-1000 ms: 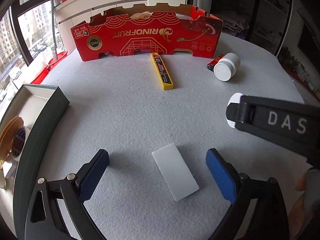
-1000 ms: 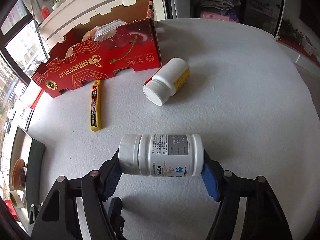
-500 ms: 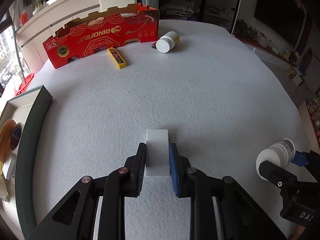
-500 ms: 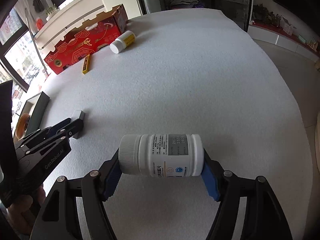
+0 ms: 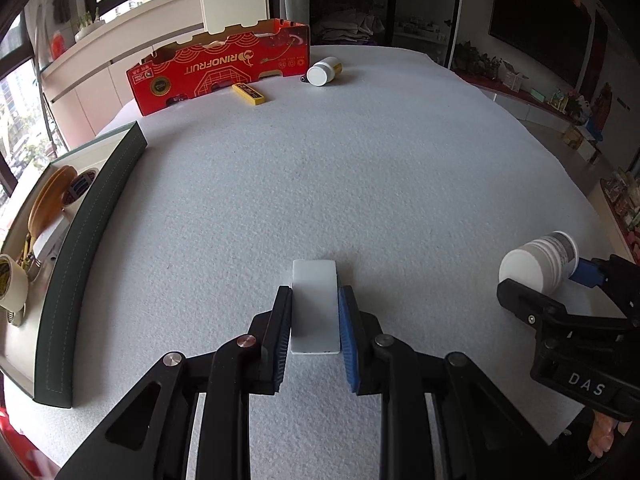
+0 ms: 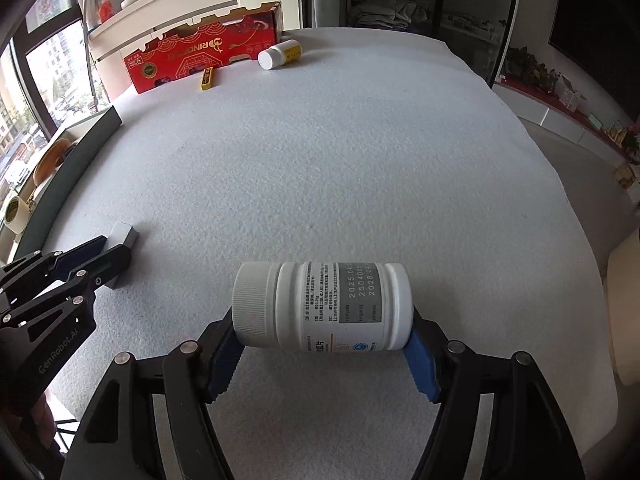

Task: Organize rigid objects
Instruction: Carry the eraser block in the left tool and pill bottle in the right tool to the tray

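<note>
A flat white block (image 5: 314,300) sits between the blue pads of my left gripper (image 5: 315,293), which is shut on its long sides, low over the white felt table (image 5: 360,184). The right wrist view shows that same gripper (image 6: 116,248) and block (image 6: 122,234) at the left. A white pill bottle (image 6: 324,306) lies sideways across my right gripper (image 6: 322,322), which is shut on its two ends, cap to the left. In the left wrist view the bottle (image 5: 536,262) and right gripper (image 5: 540,278) are at the right.
A red cardboard box (image 5: 220,68) stands at the far edge. A yellow utility knife (image 5: 249,93) and a second white bottle (image 5: 322,72) lie in front of it. A dark green tray (image 5: 92,232) with tape rolls (image 5: 8,280) runs along the left. The table edge curves close at the right.
My left gripper went from open around the white block to shut on it. Both grippers pulled back from the red box, the right one still carrying the bottle.
</note>
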A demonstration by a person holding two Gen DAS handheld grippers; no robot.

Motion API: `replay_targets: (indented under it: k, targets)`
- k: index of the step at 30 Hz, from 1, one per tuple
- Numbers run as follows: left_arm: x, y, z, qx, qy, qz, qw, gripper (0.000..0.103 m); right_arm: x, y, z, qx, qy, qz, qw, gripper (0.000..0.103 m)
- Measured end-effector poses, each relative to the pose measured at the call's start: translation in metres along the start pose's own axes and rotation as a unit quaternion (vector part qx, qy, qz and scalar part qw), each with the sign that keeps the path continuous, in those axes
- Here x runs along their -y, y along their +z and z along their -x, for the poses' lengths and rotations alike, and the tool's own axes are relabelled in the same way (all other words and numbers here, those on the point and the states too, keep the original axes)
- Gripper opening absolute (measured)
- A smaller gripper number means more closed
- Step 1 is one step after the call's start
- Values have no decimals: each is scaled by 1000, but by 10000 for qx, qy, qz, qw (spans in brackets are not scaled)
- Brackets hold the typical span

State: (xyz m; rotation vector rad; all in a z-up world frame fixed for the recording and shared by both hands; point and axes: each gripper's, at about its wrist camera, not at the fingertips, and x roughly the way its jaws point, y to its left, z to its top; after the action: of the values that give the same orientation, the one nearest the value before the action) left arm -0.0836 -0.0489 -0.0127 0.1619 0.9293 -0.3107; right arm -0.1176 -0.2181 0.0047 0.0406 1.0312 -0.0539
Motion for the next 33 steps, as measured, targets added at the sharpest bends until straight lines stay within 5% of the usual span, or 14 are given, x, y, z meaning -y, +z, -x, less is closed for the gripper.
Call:
replay_targets:
  k: [33]
  targets:
    - [-22,-6,16,97,-231,399,9989,25,-8,-1,11,169,-112,-106,9997,71]
